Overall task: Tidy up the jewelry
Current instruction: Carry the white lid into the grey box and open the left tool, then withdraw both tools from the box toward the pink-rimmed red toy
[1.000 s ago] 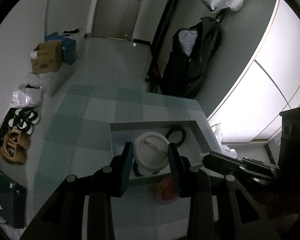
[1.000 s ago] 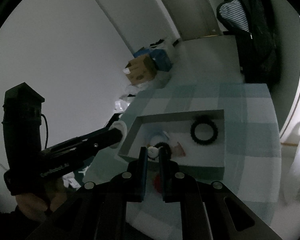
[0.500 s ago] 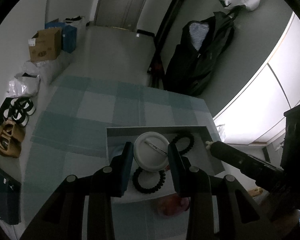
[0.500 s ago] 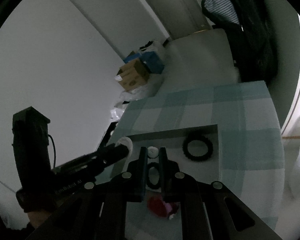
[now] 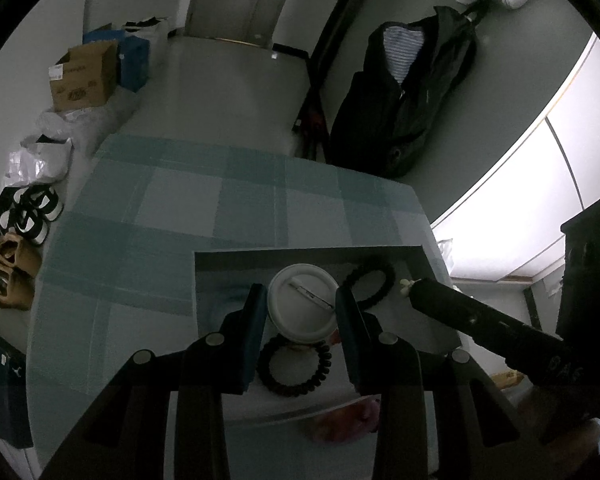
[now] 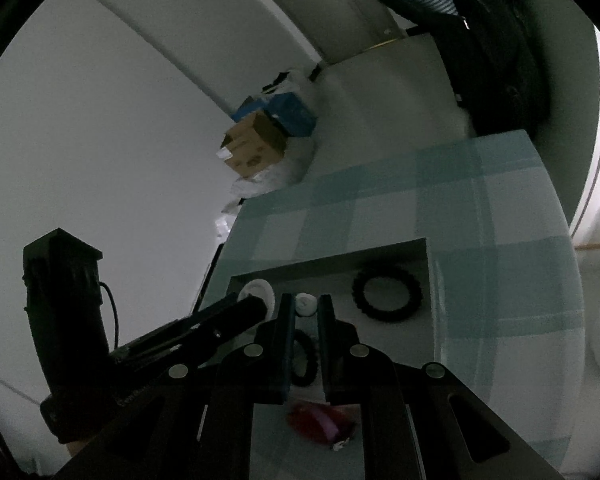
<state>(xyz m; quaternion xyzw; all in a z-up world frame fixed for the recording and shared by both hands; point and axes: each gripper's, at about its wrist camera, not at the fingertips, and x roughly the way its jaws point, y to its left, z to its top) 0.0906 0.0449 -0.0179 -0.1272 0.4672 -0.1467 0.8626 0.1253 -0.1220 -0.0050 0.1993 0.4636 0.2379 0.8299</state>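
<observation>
Your left tool (image 5: pixel 302 312) is pinching a round white disc (image 5: pixel 303 303), a flat badge-like piece with a thin metal pin across its face; each pad presses on one side of its rim. You hold it over the shallow white tray (image 5: pixel 228 258) on the checked tabletop (image 5: pixel 172 208).

Your right tool (image 6: pixel 305 312) is pressed together on a small white bead-like piece (image 6: pixel 305 305), rounded and pale, which pokes out just beyond the tips. In the left wrist view the same piece shows as a tiny pale knob at the end of the dark right tool, near the tray's right wall.

Inside the tray lie two black beaded bracelets: one ring (image 6: pixel 387 294) of knobbly dark beads flat toward the far right corner, another (image 5: pixel 294 364) under the white disc near the tray's near edge, partly hidden by your left tool.

A small red and pink bundle (image 6: pixel 322 420) sits on the tabletop just outside the tray's near edge; what it is cannot be told.
</observation>
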